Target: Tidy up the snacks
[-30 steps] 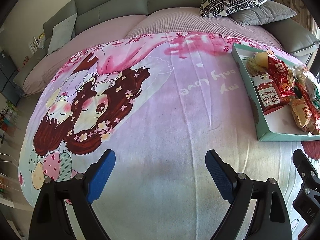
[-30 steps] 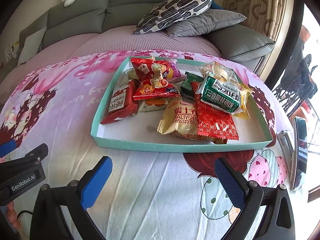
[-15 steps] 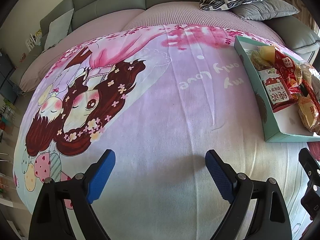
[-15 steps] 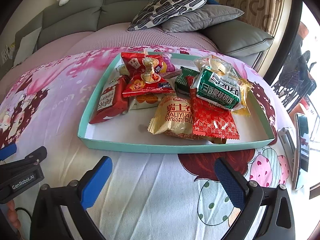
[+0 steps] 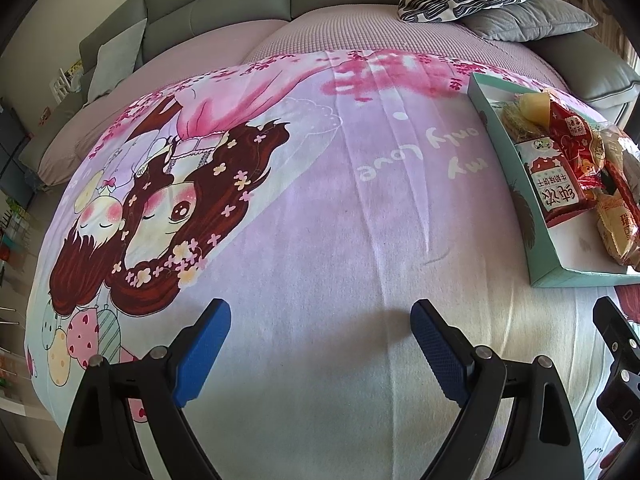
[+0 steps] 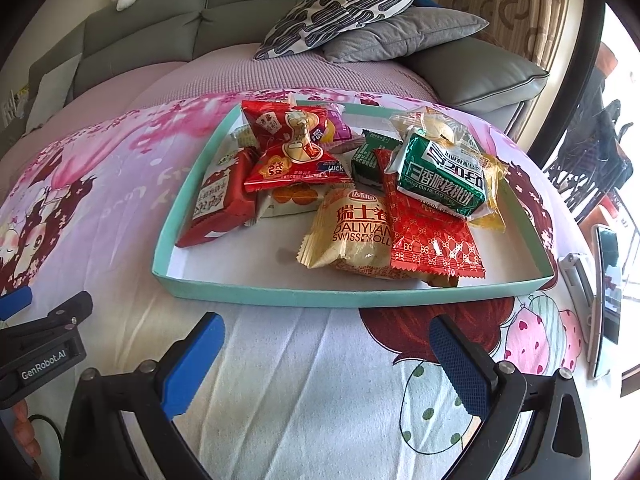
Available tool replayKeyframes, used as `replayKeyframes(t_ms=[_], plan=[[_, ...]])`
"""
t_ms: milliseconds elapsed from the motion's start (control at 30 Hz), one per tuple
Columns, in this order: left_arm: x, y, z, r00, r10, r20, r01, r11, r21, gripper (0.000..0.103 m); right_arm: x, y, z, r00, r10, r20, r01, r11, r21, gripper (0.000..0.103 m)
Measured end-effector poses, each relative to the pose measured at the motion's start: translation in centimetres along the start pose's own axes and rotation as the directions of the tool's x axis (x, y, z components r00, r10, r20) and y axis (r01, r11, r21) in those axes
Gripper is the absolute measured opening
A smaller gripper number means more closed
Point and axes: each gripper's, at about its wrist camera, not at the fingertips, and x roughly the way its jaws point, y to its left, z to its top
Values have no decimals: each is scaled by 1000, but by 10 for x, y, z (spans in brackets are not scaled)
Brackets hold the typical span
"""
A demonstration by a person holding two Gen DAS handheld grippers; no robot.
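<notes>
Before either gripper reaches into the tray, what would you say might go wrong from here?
1. The green packet sits on top of the red patterned packet; pulling the lower one may topple it.
2. The tray rests on a soft blanket, so a push may slide it.
3. A phone lies beside the tray, within a sweeping gripper's path.

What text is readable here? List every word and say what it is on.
"DALIYUAN SWISS ROLL": yellow snack packet in the tray.
"LUCK": red packet.
"GenRobot.AI": left gripper.
"my only love": blanket, seen upside down.
Chinese characters on the dark red packet and green packet; their small print is unreadable.
</notes>
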Motion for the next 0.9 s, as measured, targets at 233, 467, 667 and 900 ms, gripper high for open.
replayKeyframes(t_ms=[233, 467, 667, 900], plan=[[0, -2, 0, 1000, 1, 2, -1, 1000, 4, 92, 2, -1, 0, 1000, -2, -6, 2, 1000, 3, 103], [0, -2, 0, 1000, 4, 2, -4, 1000, 6, 92, 3, -2, -1, 1000, -4, -10, 4, 1000, 1, 103], [2, -3, 0, 1000, 9, -1, -9, 1000, 6, 92, 5, -3, -2, 1000, -4, -22, 4, 1000, 5, 103], [2, -4, 0, 1000, 10, -1, -10, 1000, 6, 92, 5, -4, -2, 1000, -4, -26, 4, 1000, 9, 103]])
